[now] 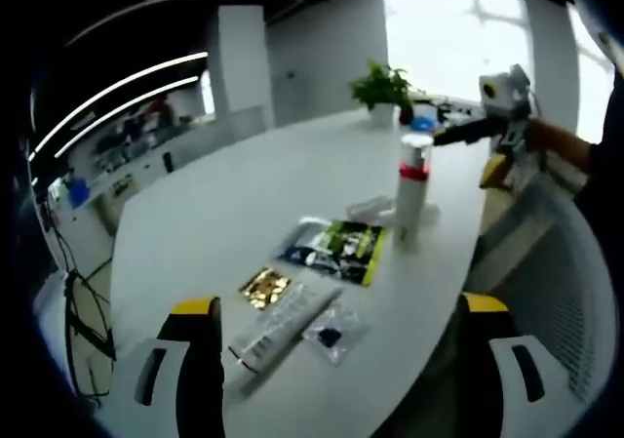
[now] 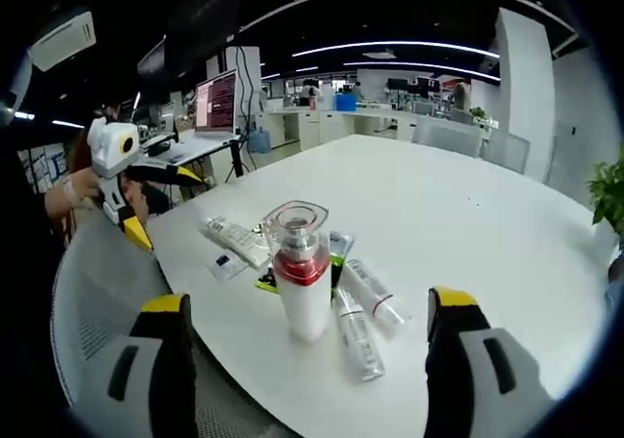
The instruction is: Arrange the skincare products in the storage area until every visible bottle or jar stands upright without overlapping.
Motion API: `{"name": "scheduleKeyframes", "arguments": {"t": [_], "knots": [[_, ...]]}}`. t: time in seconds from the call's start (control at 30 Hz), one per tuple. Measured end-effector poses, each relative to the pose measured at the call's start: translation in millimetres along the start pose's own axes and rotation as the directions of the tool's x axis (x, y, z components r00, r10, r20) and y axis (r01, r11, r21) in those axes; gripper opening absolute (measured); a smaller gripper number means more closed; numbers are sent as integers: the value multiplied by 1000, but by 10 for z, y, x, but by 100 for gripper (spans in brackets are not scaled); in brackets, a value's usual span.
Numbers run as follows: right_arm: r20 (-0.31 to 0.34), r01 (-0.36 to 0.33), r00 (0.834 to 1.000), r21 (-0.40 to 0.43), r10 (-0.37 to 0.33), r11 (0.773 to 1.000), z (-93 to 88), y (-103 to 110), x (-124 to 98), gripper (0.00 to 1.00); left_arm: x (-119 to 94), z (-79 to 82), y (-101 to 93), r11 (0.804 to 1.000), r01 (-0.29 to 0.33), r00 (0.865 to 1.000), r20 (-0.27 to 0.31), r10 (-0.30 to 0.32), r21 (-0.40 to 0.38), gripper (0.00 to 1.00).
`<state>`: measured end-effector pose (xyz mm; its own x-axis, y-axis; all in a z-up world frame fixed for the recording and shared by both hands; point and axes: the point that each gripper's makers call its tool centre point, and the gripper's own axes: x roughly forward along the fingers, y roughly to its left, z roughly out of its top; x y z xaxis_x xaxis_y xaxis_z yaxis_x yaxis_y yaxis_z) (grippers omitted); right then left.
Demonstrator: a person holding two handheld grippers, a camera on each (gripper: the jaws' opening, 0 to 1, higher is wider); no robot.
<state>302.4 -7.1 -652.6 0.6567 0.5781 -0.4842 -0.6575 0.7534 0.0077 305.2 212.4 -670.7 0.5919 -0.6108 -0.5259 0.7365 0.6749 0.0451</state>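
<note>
A white bottle [image 1: 413, 189] with a red band and a clear cap stands upright on the white table [image 1: 244, 184]. Beside its base lie two small white bottles [image 1: 370, 207]. In the right gripper view the same bottle [image 2: 300, 282] stands just ahead, between the wide-spread jaws of my right gripper [image 2: 308, 301], untouched. The small bottles [image 2: 356, 336] lie flat to its right. A long white tube [image 1: 283, 326] lies flat ahead of my open left gripper [image 1: 338, 306]. My right gripper [image 1: 458, 134] hovers beyond the table's right edge, and my left gripper [image 2: 164, 204] is off to the left.
A green-and-black packet [image 1: 336, 250], a gold sachet [image 1: 264, 287] and a small clear sachet [image 1: 333, 334] lie flat near the tube. A potted plant [image 1: 382, 87] stands at the far edge. Mesh chair backs [image 1: 556, 282] [image 2: 97, 311] border the near edge. A monitor [image 2: 216, 101] stands on another desk.
</note>
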Motion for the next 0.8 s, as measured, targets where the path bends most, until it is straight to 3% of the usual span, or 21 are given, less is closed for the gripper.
{"name": "scheduleKeyframes", "arguments": {"t": [0.27, 0.8], "knots": [[3, -22, 1000, -22, 22, 1000, -4, 123, -6, 100, 52, -32, 2, 1000, 24, 1000, -9, -24, -21, 97], [-3, 8, 1000, -38, -8, 999, -64, 108, -20, 100, 193, -192, 140, 999, 34, 994, -107, -29, 42, 95]]}}
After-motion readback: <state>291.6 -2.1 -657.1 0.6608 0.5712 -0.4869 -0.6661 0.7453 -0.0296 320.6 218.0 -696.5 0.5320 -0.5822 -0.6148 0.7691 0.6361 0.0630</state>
